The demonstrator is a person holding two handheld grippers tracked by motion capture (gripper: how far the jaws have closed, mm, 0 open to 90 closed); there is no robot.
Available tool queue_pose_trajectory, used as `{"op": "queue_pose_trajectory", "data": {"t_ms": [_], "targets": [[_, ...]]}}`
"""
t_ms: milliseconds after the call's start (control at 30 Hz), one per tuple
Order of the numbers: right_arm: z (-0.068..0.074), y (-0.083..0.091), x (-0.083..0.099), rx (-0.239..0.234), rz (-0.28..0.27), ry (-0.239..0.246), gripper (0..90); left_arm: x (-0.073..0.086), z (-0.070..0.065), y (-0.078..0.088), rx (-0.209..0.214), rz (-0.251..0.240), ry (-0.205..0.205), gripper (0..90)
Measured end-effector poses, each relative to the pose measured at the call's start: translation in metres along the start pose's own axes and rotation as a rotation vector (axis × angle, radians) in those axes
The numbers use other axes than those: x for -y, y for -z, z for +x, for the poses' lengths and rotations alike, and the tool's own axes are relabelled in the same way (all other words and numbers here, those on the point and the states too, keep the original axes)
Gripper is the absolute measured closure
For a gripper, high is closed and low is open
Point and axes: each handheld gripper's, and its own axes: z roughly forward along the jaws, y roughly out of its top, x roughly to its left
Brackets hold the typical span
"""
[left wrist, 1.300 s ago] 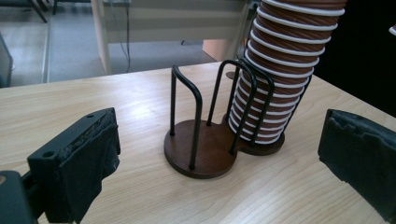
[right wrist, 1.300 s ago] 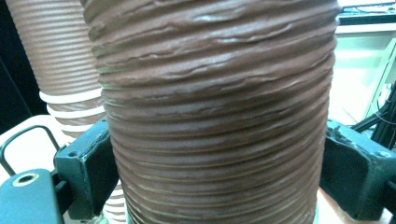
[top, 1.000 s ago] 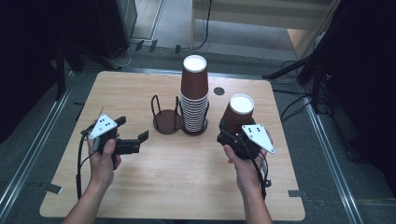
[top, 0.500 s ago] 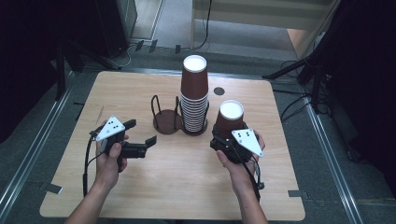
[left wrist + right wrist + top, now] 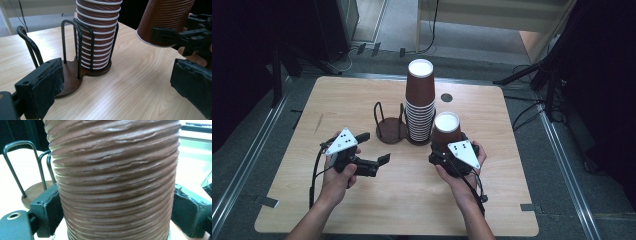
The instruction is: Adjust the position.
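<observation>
A tall stack of ribbed brown paper cups [image 5: 419, 102] [image 5: 97, 32] stands upside down in one ring of a black wire cup holder [image 5: 388, 129] [image 5: 71, 75]. The holder's other ring [image 5: 25, 170] is empty. My right gripper [image 5: 445, 151] [image 5: 115, 215] is shut on a single brown cup [image 5: 447, 129] [image 5: 115, 180] [image 5: 162, 22], which it holds upside down just above the table, right of the stack. My left gripper [image 5: 373, 148] [image 5: 117, 87] is open with nothing between its jaws. It points at the holder from the near left.
The wooden table [image 5: 507, 200] has a small dark round hole [image 5: 446, 97] behind the stack. Black stands and cables [image 5: 552, 75] sit on the floor beyond the table's right and far edges.
My right gripper has brought the cup left and nearer, close beside the stack. My left gripper has shifted right and slightly nearer, toward the holder.
</observation>
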Motion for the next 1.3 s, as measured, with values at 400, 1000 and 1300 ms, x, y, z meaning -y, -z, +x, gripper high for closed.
{"op": "queue_pose_trajectory", "data": {"t_ms": [400,1000,1300], "targets": [[0.012,-0.004,0.009,-0.003,0.018,0.052,10.0,-0.003,-0.003,0.001,0.023,-0.003,0.016,0.0],[0.042,0.000,0.019,-0.054,0.002,0.195,9.9,-0.012,-0.017,0.002,0.078,0.045,-0.020,0.0],[0.054,0.000,0.028,-0.070,0.002,0.268,9.9,-0.013,-0.023,-0.002,0.098,0.083,-0.035,0.0]]}}
